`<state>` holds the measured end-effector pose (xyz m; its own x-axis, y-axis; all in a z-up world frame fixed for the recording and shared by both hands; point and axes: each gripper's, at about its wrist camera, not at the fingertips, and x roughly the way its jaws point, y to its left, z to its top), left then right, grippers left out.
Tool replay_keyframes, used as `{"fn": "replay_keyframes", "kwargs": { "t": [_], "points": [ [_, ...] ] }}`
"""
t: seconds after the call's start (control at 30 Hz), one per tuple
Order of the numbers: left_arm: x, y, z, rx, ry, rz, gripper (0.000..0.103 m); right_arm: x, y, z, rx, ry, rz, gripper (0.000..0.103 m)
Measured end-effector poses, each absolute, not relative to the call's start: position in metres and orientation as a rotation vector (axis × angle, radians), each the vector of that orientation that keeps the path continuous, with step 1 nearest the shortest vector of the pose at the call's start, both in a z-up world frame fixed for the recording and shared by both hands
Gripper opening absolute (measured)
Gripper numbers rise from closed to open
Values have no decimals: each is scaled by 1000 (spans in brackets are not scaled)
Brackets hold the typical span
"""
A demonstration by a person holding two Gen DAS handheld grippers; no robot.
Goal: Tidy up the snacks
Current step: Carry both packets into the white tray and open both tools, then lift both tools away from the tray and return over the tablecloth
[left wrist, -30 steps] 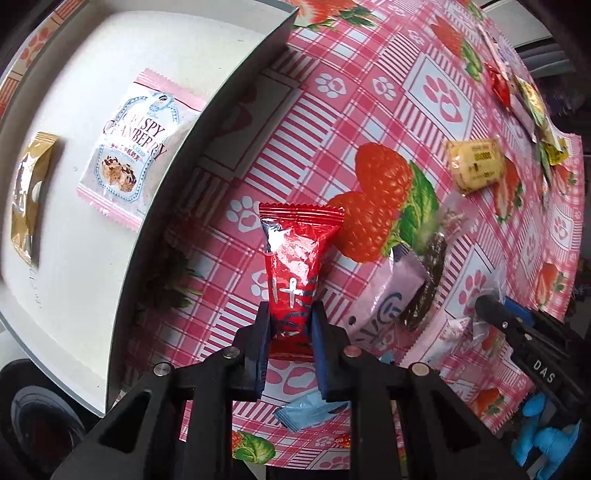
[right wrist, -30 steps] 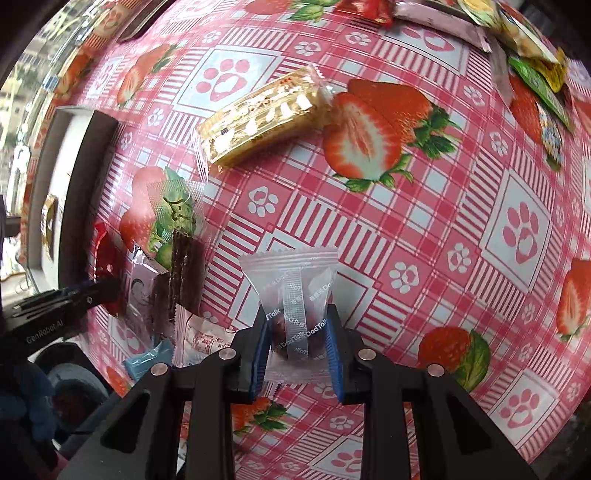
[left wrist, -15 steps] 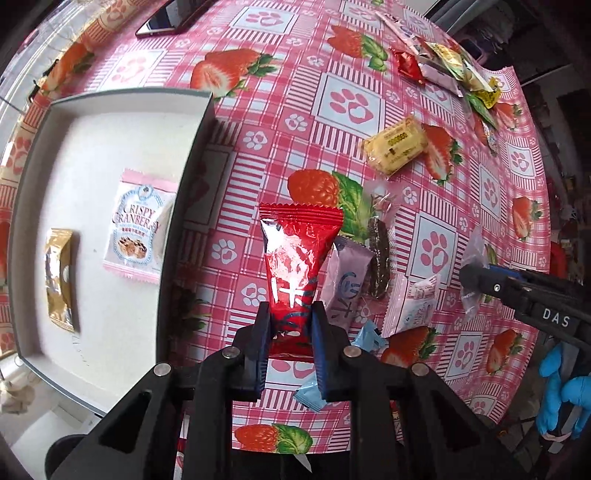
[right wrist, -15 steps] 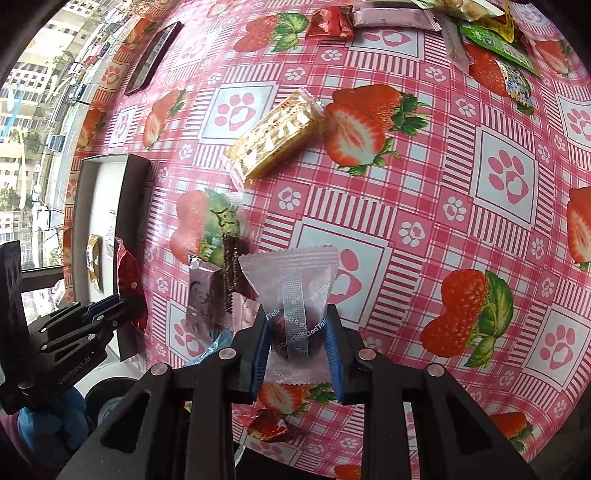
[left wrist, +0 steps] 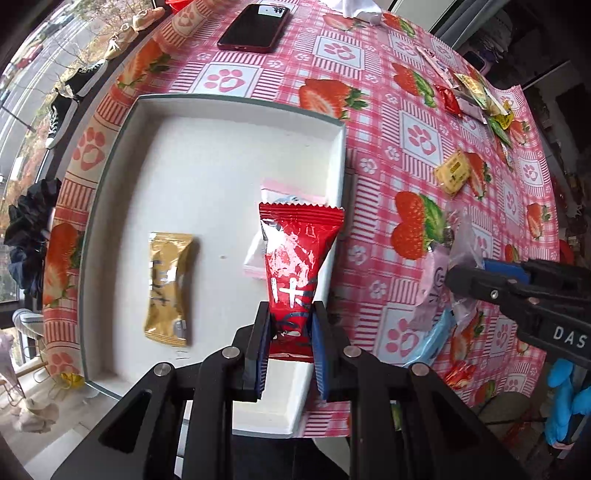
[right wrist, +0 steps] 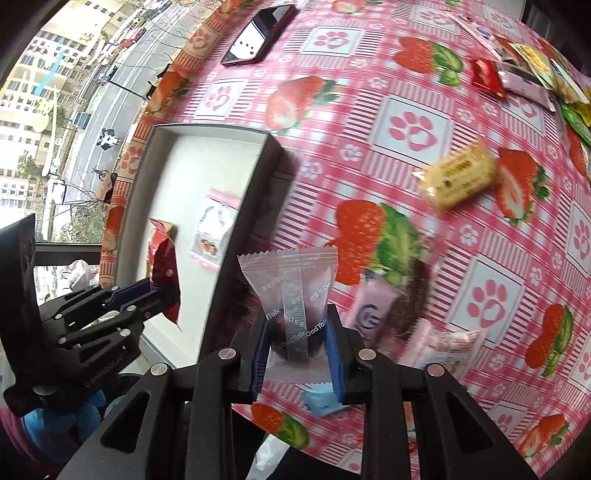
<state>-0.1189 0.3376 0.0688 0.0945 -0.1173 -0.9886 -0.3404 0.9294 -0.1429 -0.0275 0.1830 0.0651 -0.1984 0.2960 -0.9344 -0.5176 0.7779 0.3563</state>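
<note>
My left gripper [left wrist: 289,328] is shut on a red foil snack packet [left wrist: 297,258], held upright above the right part of the white tray [left wrist: 207,177]. In the tray lie a gold packet [left wrist: 168,286] and a pink-and-white cranberry packet [right wrist: 212,230], half hidden behind the red one in the left wrist view. My right gripper [right wrist: 297,334] is shut on a clear wrapped dark sweet [right wrist: 291,295], above the tablecloth just right of the tray's dark wall [right wrist: 243,218]. The left gripper [right wrist: 159,295] with the red packet shows at the left of the right wrist view.
On the strawberry tablecloth lie a yellow snack [right wrist: 460,177], a pink packet [right wrist: 373,310], a dark bar [right wrist: 415,291], a light blue sweet [right wrist: 321,402] and several packets at the far right [left wrist: 476,96]. A phone [left wrist: 255,27] lies beyond the tray. The table edge runs left of the tray.
Both grippers have risen and moved left toward the tray, each keeping its packet. The red packet, earlier over the cloth, is now over the tray; the clear sweet is now beside the tray wall.
</note>
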Motion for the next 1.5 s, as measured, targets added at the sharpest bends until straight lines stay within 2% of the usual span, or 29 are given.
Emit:
{"fn": "replay_keyframes", "kwargs": {
  "t": [0.4,0.47,0.53,0.6,0.63,0.67,0.7,0.87,0.97,1.2,1.23,1.37,1.5],
  "points": [
    [-158,403,45,-376,1541,134,24,-58,300,53,-315,1604,787,29],
    [-161,407,42,-381,1545,124,35,-61,309,51,-354,1600,776,29],
    [-165,410,43,-382,1533,130,70,-64,318,48,-399,1596,760,30],
    [-167,414,46,-383,1509,129,76,-68,326,46,-435,1597,749,34],
    [-166,415,47,-383,1505,122,76,-69,327,47,-453,1589,741,56],
    [-166,416,47,-380,1504,118,77,-70,330,47,-472,1574,726,71],
    [-165,417,47,-374,1502,117,77,-71,331,51,-495,1545,706,92],
    [-163,429,55,-359,1467,161,77,-73,327,65,-569,1471,647,94],
    [-161,451,61,-446,1424,217,77,-68,313,72,-591,1453,592,94],
    [-134,500,112,-740,1156,224,78,-78,292,85,-635,1415,526,95],
    [-124,501,123,-771,1119,187,79,-82,293,86,-636,1416,534,103],
    [-81,482,153,-887,1016,0,81,-99,301,92,-638,1412,572,103],
    [-55,457,165,-933,995,-104,81,-111,311,95,-668,1410,596,103]
  ]
}}
